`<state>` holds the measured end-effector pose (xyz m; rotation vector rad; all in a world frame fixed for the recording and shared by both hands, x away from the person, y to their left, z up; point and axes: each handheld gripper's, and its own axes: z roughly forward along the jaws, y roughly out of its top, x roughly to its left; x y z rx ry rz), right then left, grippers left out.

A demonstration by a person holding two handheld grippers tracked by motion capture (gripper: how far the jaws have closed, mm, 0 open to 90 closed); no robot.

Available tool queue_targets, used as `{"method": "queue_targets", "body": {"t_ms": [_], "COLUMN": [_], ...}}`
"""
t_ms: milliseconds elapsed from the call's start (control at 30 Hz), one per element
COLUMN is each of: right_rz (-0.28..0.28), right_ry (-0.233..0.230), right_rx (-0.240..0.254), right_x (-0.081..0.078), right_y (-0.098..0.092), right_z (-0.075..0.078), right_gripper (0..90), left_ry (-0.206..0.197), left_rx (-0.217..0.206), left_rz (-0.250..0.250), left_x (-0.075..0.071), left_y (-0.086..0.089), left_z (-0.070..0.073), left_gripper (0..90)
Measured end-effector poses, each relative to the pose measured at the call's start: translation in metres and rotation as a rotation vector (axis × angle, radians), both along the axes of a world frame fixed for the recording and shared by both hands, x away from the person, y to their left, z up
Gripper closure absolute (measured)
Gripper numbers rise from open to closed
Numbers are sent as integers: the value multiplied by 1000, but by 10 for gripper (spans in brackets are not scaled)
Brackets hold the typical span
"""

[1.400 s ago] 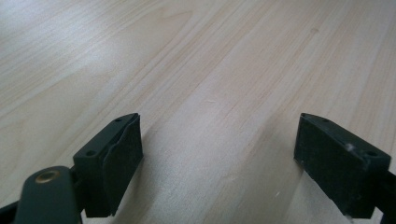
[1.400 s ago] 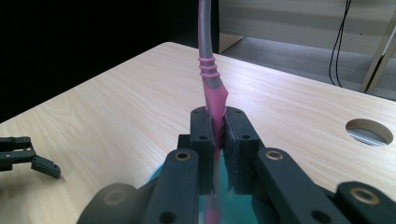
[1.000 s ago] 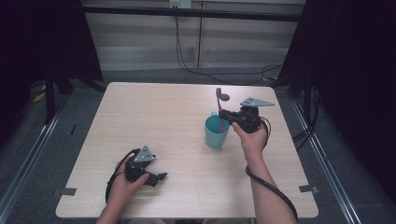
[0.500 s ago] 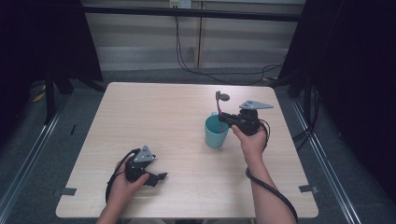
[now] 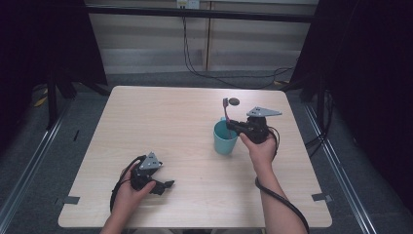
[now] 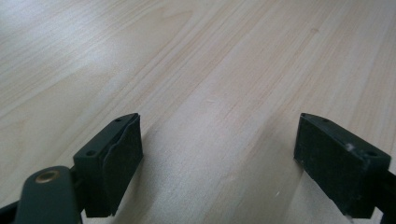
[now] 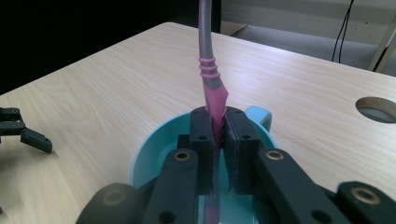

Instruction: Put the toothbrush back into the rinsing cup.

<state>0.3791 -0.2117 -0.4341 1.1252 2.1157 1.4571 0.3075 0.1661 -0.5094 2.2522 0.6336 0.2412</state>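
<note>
The right hand-held gripper [image 7: 217,133] clamps a pink-and-grey toothbrush [image 7: 211,79] upright over the teal cup [image 5: 224,138] near the tabletop's [image 5: 160,122] right edge. The left hand-held gripper [image 6: 219,163], jaws wide and empty, rests near the front-left corner.

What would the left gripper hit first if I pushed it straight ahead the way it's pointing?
Probably the bare table. The open left gripper points low along the wood with nothing between its jaws or ahead; how soon it would touch is unclear.
</note>
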Motion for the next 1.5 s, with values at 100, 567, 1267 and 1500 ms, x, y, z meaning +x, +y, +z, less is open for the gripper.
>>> {"method": "queue_targets", "body": {"t_ms": [100, 567, 1267, 1500], "right_rz": [4, 6, 5, 4], "right_ry": [3, 9, 19, 23], "right_rx": [1, -10, -18, -22], "right_x": [0, 2, 1, 0], "right_y": [1, 5, 6, 4], "right_z": [-2, -8, -9, -8], "right_gripper": [825, 824, 809, 795], "left_ry": [0, -1, 0, -1], "left_rx": [0, 3, 4, 3], "left_rz": [0, 1, 0, 0], "left_x": [0, 0, 0, 0], "left_y": [0, 0, 0, 0], "left_z": [0, 0, 0, 0], "left_gripper": [152, 152, 152, 152]}}
